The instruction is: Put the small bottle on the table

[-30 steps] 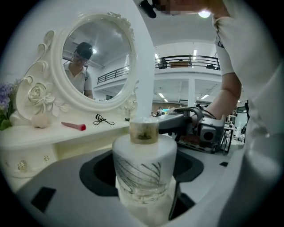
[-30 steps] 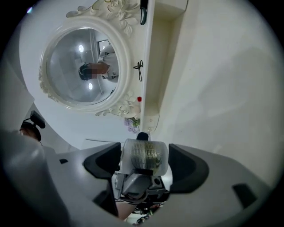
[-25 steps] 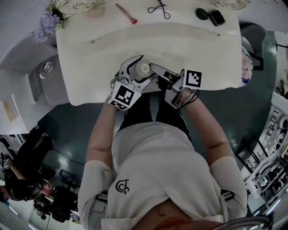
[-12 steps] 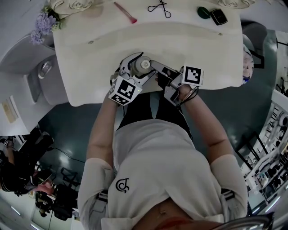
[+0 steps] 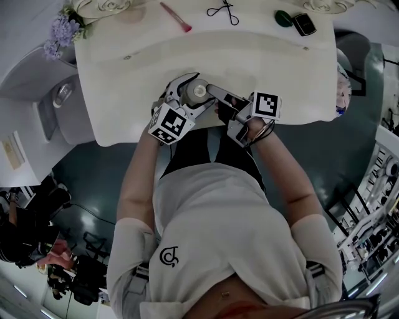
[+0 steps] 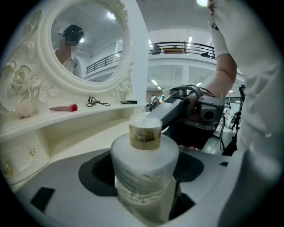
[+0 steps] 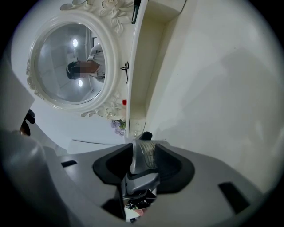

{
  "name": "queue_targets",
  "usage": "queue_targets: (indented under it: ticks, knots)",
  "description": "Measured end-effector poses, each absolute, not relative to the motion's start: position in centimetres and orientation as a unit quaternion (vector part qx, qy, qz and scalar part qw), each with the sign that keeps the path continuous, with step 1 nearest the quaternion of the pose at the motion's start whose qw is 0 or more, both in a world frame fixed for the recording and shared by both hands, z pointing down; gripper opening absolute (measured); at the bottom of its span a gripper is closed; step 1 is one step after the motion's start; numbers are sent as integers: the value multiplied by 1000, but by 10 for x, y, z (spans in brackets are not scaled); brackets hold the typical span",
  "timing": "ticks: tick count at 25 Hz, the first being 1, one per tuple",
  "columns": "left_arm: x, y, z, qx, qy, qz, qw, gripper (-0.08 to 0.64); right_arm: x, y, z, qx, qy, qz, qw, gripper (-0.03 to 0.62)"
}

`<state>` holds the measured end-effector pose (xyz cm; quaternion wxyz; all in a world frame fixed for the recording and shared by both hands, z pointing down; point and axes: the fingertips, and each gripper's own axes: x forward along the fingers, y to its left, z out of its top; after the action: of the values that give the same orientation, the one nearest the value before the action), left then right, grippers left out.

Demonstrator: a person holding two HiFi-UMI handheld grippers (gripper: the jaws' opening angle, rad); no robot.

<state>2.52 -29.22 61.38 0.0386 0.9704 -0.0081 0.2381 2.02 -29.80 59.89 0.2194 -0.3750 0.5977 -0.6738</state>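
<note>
One small bottle (image 6: 144,166), two tongs (left tongs (image 5: 191,93), right tongs (image 5: 216,95)), one brush (image 5: 176,19), one mirror (image 6: 84,44)

The small bottle (image 6: 144,164) sits between the left gripper's (image 5: 192,95) jaws, over the near part of the table (image 5: 124,93). Behind runs a raised shelf (image 5: 249,23). Along it, left to right, are flowers (image 5: 60,31), a brush (image 5: 175,18), a looped tool (image 5: 222,10) and two small items (image 5: 293,21). The mirror (image 6: 86,42) stands behind the shelf.
</note>
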Motion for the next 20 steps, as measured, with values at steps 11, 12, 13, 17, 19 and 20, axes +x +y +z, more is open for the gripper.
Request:
queue_targets:
  ticks: [11, 12, 13, 17, 19, 20]
  knots:
    - [15, -297, 587, 976, -21, 211, 54, 407, 15, -298, 593, -396, 614, -655, 192, 123]
    - [13, -297, 581, 977, -27, 208, 47, 407, 15, -297, 589, -396, 619, -651, 191, 115]
    - [10, -297, 575, 977, -34, 206, 40, 407, 14, -297, 584, -396, 622, -648, 193, 114]
    - [-6, -296, 555, 976, -57, 209, 15, 402, 15, -298, 555, -386, 639, -624, 229, 76]
    - [-11, -299, 536, 979, -70, 190, 10, 379, 16, -301, 538, -389, 658, -600, 235, 47]
    - [-14, -302, 526, 981, -79, 178, 11, 345, 17, -303, 531, -394, 670, -584, 232, 34]
